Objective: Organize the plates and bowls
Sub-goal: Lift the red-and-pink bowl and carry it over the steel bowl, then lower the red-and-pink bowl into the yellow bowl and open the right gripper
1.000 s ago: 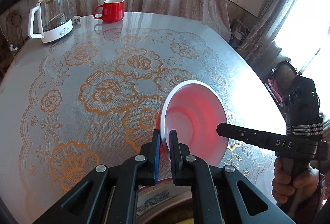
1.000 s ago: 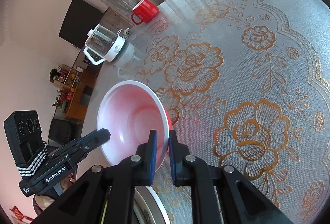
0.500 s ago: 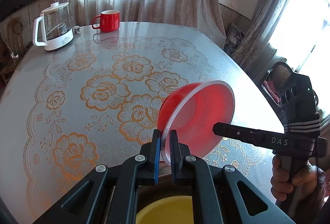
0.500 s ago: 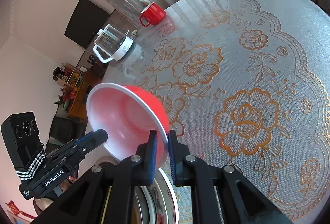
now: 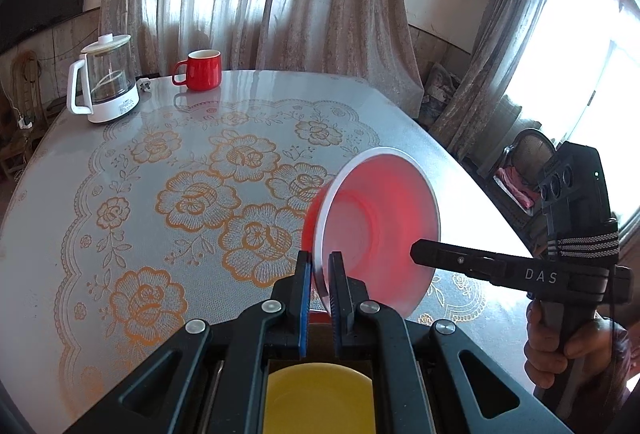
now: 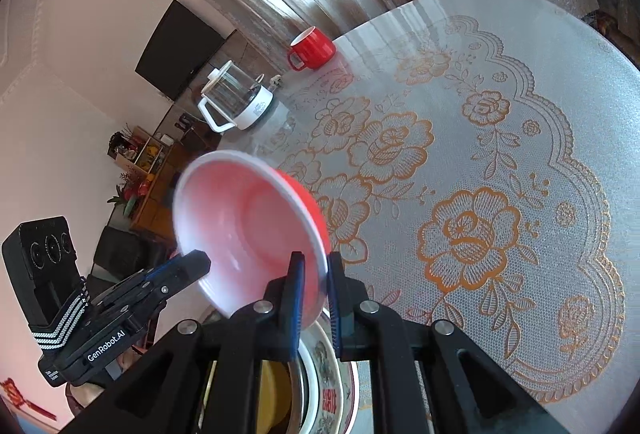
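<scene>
A red bowl with a white inside is held tilted in the air above the table. My left gripper is shut on its near rim. My right gripper is shut on the opposite rim of the same bowl. Each gripper shows in the other's view: the right one, the left one. Below the grippers sits a yellow bowl inside a stack with a metal dish and a patterned plate, mostly hidden by the gripper bodies.
A round table with an orange-flowered lace cloth fills the view. A glass kettle with a white base and a red mug stand at the far edge. Curtains and a chair are behind.
Both grippers have lifted the red bowl higher above the table and tilted it; the yellow bowl and stack below have come into view.
</scene>
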`<state>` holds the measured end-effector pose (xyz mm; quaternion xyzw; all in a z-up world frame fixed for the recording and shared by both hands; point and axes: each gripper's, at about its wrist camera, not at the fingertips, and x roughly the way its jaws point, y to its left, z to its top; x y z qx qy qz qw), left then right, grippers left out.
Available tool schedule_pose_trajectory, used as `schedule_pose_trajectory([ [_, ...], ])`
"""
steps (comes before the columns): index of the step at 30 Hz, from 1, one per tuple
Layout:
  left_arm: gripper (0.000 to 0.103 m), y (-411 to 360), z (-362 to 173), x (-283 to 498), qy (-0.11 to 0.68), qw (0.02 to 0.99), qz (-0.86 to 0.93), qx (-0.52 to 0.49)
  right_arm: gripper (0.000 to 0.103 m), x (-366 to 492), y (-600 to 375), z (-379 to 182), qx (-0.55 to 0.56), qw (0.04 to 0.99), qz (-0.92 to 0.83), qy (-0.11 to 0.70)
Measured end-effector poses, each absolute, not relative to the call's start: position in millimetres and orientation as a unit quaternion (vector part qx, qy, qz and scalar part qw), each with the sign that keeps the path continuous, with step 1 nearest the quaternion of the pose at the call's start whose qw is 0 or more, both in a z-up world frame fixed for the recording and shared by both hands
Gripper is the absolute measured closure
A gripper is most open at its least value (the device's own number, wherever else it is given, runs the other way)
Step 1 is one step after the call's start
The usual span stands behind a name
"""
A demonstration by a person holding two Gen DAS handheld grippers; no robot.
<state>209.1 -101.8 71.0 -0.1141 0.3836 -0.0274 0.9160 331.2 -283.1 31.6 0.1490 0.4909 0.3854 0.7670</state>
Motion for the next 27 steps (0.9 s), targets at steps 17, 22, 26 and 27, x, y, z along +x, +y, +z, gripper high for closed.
schedule_pose_trajectory([
  [17, 0.095, -72, 86, 108, 0.363, 0.918, -0.029, -0.159, 0.093, 255, -263, 70, 0.093, 0.738, 0.453, 0.491],
  [22, 0.095, -69, 73, 84, 0.376, 0.911, -0.028, -0.166, 0.093, 234, -253, 66, 0.066, 0.723, 0.463, 0.508],
  [26, 0.095, -68, 60, 76, 0.392, 0.901, -0.033, -0.182, 0.093, 223, -249, 56, 0.054, 0.711, 0.460, 0.529],
  [27, 0.095, -68, 56, 74, 0.397, 0.899, -0.034, -0.184, 0.093, 221, -248, 53, 0.051, 0.708, 0.458, 0.535],
])
